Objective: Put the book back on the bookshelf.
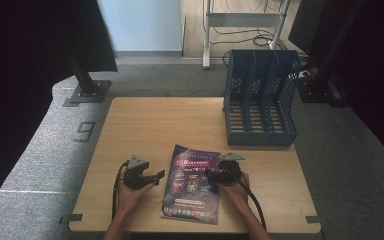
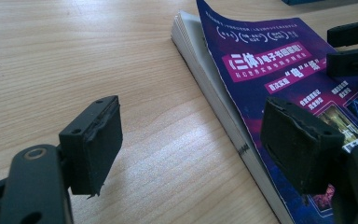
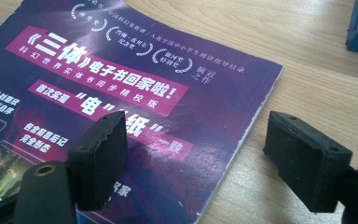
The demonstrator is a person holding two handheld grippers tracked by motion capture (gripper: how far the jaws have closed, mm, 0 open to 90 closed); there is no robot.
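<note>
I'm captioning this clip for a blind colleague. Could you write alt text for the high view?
A purple magazine lies flat on a wooden table, with a person's left gripper at its left edge and right gripper over its right side, both open. A blue slotted file rack stands at the table's far right corner.

A lab or recording studio by its look: dark curtains (image 1: 25,60) on bolted stands (image 1: 87,90); grey carpet (image 1: 45,150) marked with a floor number (image 1: 85,131); loose cables (image 1: 245,37); one small wooden tabletop (image 1: 145,125).
</note>
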